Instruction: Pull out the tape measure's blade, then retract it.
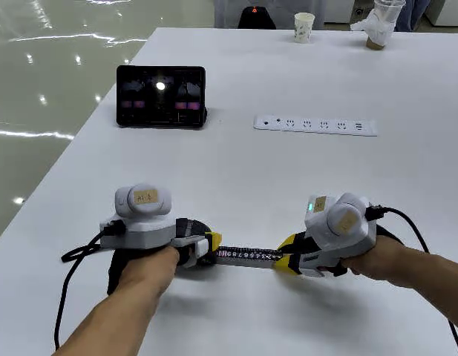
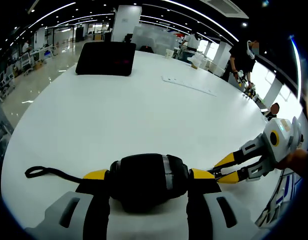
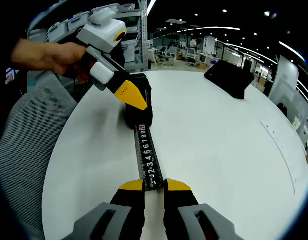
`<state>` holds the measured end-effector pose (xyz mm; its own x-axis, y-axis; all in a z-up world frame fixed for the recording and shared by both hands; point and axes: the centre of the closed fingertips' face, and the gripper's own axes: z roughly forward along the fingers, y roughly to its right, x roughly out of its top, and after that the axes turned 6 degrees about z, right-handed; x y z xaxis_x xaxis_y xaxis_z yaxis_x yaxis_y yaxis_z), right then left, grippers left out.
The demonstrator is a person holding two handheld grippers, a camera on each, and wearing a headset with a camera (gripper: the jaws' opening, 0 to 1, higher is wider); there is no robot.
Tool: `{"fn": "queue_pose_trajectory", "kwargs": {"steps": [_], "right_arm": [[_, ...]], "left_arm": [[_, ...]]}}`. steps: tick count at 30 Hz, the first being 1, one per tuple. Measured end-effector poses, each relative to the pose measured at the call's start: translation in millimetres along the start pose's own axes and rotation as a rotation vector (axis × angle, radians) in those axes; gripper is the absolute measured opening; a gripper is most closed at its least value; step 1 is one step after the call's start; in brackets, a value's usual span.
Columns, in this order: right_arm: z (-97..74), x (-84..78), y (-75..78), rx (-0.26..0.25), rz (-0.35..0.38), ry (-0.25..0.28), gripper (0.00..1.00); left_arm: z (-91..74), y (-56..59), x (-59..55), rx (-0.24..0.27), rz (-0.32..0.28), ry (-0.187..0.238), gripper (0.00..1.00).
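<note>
The tape measure's case point(image 2: 144, 180) sits on the white surface point(image 1: 288, 170), close to the person's edge. The left claw point(image 1: 203, 248) clamps it across its black body, one yellow tip pressed on either side. A short run of blade point(image 3: 148, 155) stands out of the case and reaches straight to the right claw point(image 3: 154, 186), which is closed narrow on the blade's free end. The end hook is tucked behind the tips, so it is probably pinched there, though I can't confirm it. The blade's long axis runs across the person's front, with the case on the left and the free end on the right, low over the surface. The coming move turns on that line. The right claw looks like the one to travel, away from the case to draw more blade or back toward it to let the blade wind in. Holding to the axis should stop the blade twisting or buckling.
</note>
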<state>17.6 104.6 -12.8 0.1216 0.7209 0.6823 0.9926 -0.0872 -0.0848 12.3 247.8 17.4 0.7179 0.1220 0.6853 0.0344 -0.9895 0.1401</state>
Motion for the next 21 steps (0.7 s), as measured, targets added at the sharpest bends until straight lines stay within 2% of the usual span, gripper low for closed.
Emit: {"fn": "queue_pose_trajectory", "kwargs": {"steps": [21], "right_arm": [[25.7, 26.2, -7.9, 0.031, -0.016, 0.021, 0.1]], "left_arm": [[-0.3, -0.8, 0.5, -0.008, -0.013, 0.0, 0.57]]}}
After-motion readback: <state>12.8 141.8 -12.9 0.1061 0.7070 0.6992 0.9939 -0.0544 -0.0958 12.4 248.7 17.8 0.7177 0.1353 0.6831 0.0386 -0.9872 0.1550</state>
